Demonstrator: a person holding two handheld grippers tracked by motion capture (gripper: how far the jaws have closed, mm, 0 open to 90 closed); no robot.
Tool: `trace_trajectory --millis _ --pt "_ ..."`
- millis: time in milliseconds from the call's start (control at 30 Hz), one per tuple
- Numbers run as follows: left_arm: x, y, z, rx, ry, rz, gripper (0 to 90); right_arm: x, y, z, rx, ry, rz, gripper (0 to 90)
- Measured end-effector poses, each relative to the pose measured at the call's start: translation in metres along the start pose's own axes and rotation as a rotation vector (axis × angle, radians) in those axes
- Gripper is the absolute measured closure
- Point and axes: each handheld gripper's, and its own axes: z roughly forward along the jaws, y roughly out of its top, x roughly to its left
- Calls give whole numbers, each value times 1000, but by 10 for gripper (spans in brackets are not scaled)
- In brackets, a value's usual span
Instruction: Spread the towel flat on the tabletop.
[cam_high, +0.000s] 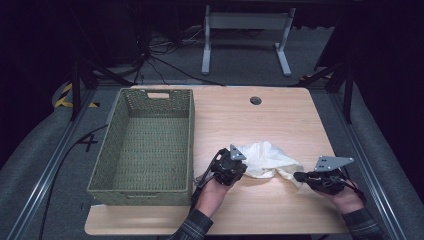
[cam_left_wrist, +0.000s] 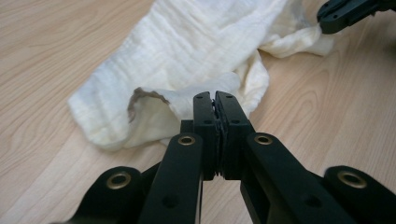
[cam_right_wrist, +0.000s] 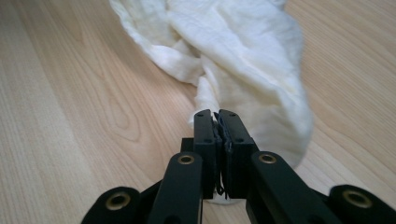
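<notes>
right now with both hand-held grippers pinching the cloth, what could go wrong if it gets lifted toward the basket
1. Both the left hand-held gripper and the right hand-held gripper seem to pinch only a thin edge of the cream cloth, so an edge might slip free.
2. The cloth is bunched, so hanging folds could catch on the rim of the woven basket.

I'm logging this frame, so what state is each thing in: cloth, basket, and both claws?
Cloth: crumpled on the table, pinched at two ends.
Basket: upright, empty, left of the cloth.
Left claw: shut on the cloth's edge.
Right claw: shut on the cloth's other end.
</notes>
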Motion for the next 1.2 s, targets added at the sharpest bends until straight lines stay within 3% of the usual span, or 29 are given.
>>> trace_trajectory --millis 233,367,533,567,600,700,833,1033,1200 --pt "5 -2 -2 23 65 -19 880 -16 -10 -11 12 -40 40 867" --pt "7 -3 -3 37 94 -28 880 -31 -20 -19 19 -77 86 868" --pt "8 -5 2 61 78 -36 879 -41 -26 -18 32 -86 111 869" --pt "9 -6 4 66 78 -34 879 -41 -25 -15 35 -57 108 867" --pt "9 -6 4 66 78 -34 879 -41 -25 -15 35 -57 108 867" --pt "9 -6 4 61 71 -45 879 -32 -20 -17 -38 67 103 867" --pt "5 -6 -2 52 46 -51 879 -14 -14 -15 -44 138 55 867" --pt "-9 -14 -13 54 -2 -58 879 -2 -22 -11 21 176 12 866" --pt "-18 -25 -19 75 -9 -55 879 -4 -30 -21 8 176 29 866"
